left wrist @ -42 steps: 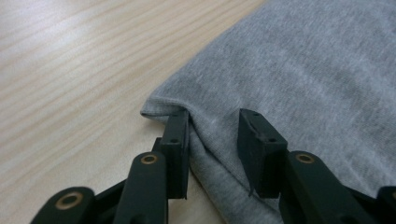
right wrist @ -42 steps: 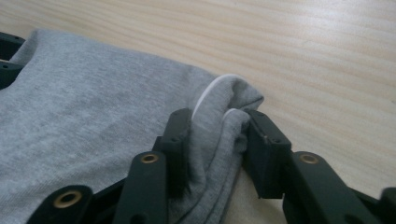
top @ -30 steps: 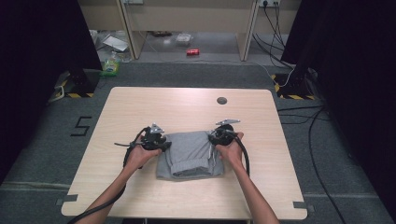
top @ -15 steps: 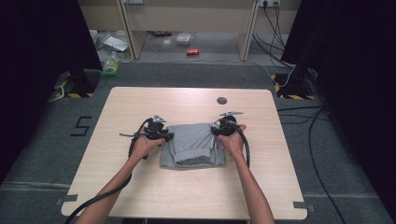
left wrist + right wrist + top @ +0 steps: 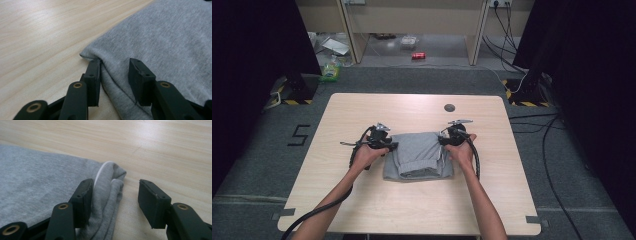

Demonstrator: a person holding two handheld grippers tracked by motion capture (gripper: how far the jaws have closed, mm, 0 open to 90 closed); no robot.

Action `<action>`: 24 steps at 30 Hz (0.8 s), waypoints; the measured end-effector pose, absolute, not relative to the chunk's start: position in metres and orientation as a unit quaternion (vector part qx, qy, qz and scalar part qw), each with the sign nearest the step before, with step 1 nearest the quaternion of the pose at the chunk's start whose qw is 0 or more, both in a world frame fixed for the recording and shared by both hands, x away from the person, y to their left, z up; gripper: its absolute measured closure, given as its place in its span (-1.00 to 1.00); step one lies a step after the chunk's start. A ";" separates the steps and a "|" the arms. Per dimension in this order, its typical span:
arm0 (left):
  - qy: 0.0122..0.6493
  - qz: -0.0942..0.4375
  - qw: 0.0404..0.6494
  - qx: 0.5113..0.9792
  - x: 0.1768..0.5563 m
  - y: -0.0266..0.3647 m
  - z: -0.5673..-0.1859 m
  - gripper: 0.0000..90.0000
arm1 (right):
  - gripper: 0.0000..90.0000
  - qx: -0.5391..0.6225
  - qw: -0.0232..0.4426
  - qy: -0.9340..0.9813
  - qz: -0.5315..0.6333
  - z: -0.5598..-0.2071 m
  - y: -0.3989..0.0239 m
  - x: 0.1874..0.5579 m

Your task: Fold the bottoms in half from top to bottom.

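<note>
A folded grey cloth (image 5: 418, 156) lies in the middle of the wooden table (image 5: 362, 107), a bit closer to the person, with 1 gripper at each far corner. The left gripper (image 5: 113, 75) has its jaws partly apart with the cloth's folded corner sitting between them, and the right gripper (image 5: 115, 195) has its jaws wide apart at the other corner (a thin white edge (image 5: 100, 173) peeks out of the fold there), so neither one is pinching the cloth. The cloth runs straight across from 1 gripper to the other, both are just as near, and each would likely only need to squeeze to take its corner.
</note>
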State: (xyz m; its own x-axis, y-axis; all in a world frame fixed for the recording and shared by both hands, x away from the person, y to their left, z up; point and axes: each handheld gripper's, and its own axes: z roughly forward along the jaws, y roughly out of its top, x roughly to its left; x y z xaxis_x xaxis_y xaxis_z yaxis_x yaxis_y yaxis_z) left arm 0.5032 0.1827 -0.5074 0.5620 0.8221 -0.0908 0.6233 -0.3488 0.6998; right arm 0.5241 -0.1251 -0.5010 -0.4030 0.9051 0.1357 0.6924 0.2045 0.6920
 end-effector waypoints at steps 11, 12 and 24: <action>0.448 0.119 0.386 0.797 0.491 0.189 -0.487 -0.14 | -0.12 0.519 0.152 0.745 0.390 -0.474 -0.130 0.513; 0.447 0.119 0.386 0.798 0.488 0.189 -0.484 -0.16 | -0.13 0.515 0.153 0.746 0.393 -0.473 -0.130 0.512; 0.446 0.106 0.390 0.798 0.463 0.201 -0.480 -0.29 | -0.15 0.495 0.156 0.753 0.405 -0.455 -0.130 0.491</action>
